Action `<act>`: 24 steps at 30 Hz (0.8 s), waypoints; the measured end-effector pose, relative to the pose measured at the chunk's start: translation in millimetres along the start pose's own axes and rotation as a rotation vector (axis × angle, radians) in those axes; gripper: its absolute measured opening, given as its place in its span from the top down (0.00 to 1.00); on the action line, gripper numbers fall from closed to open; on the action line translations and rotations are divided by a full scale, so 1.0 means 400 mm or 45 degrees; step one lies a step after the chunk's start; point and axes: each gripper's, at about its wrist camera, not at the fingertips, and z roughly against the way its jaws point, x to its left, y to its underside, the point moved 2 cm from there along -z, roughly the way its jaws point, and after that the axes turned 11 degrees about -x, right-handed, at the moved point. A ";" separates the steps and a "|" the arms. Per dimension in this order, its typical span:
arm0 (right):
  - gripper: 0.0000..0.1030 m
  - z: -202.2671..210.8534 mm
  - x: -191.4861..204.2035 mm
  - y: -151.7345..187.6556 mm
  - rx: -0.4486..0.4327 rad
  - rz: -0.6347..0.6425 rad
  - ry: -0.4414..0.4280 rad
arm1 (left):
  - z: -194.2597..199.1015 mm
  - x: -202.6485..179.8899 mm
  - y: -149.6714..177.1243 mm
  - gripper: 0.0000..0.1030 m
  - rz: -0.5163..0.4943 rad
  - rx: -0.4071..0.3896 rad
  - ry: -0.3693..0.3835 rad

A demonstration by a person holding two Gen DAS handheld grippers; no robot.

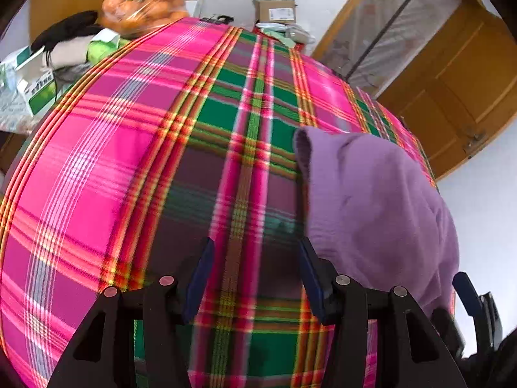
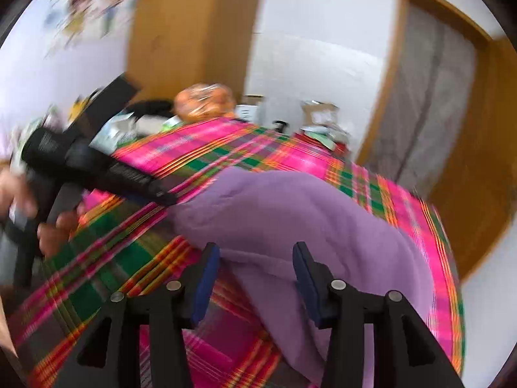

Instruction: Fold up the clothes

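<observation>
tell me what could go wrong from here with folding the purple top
Both claws are open and hold nothing, so the purple garment lies loose. It sits near the right edge of the plaid cloth; a careless tug might drag it off. The right claw hovers over a rumpled fold and may pinch several layers together. The left claw is over bare cloth, so closing there could grab the tablecloth instead.

Bright, even daylight, soft shadows. Fisheye bends the plaid cloth (image 1: 129,161) outward, corners black. The right wrist view is motion-smeared, worst left of the purple garment (image 2: 290,213).
</observation>
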 end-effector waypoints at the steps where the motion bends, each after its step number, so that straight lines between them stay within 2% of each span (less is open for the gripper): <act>1: 0.54 -0.010 0.021 0.000 0.007 0.048 -0.011 | 0.002 0.004 0.002 0.47 0.003 0.003 0.003; 5: 0.54 -0.057 0.049 0.010 0.048 0.100 0.029 | 0.010 0.019 0.009 0.47 0.016 0.017 0.014; 9: 0.54 -0.077 0.023 0.007 0.069 0.009 0.042 | 0.015 0.032 0.017 0.47 0.015 0.034 0.013; 13: 0.72 -0.076 -0.008 -0.005 0.074 -0.100 0.044 | 0.021 0.035 0.022 0.47 0.015 0.039 0.024; 15: 0.84 -0.067 -0.016 -0.015 0.059 -0.154 0.023 | 0.021 0.035 0.026 0.47 0.013 0.043 0.035; 19: 0.95 -0.052 -0.032 -0.031 0.052 -0.246 -0.013 | 0.013 0.025 0.029 0.47 0.015 0.051 0.066; 24: 1.00 -0.022 -0.064 -0.056 0.002 -0.360 -0.032 | 0.004 0.006 0.038 0.47 0.043 0.089 0.150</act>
